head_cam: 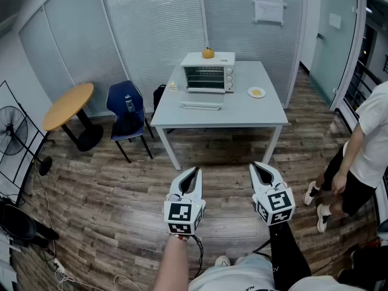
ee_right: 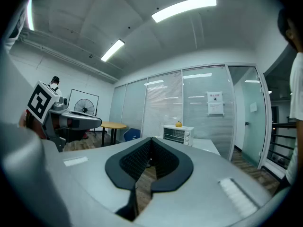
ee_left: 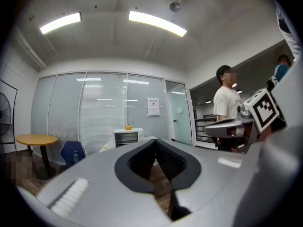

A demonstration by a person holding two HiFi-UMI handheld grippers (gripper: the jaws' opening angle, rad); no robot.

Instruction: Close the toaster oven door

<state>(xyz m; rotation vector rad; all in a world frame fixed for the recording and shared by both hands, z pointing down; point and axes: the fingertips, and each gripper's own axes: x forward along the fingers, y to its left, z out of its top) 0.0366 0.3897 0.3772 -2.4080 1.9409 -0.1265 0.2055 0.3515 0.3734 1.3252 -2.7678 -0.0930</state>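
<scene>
My left gripper has its fingers pressed together on nothing. Well ahead of those fingertips, in the gap between both pairs, the toaster oven sits on the table, an orange on top. My right gripper is likewise closed and empty, fingertips level with the left ones

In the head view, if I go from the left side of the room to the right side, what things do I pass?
fan → round yellow table → blue chair → toaster oven → plate → person
</scene>
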